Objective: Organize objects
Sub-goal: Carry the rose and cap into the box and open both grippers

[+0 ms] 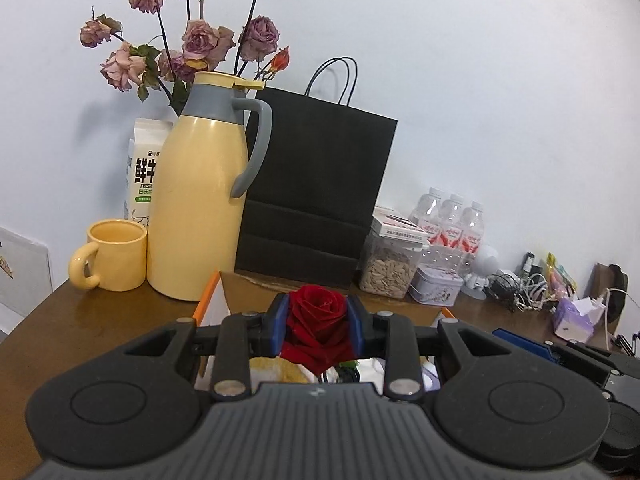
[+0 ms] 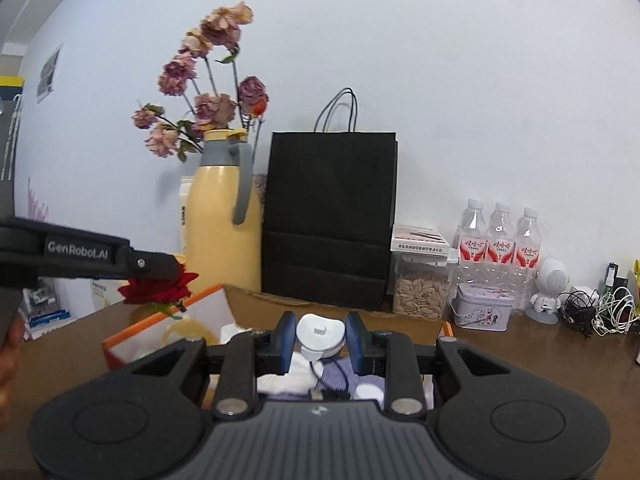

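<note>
1. Left gripper (image 1: 318, 330) clamped on red rose (image 1: 316, 320), held above open cardboard box (image 1: 208, 300).
2. Right gripper (image 2: 320, 338) clamped on white plastic piece (image 2: 320, 334), above same box.
3. Behind: yellow jug (image 1: 196, 208), black paper bag (image 1: 316, 184) at wall.

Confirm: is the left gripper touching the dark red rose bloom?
Touching. The left wrist view shows the left gripper with both blue pads pressed against the sides of the dark red rose bloom.
</note>
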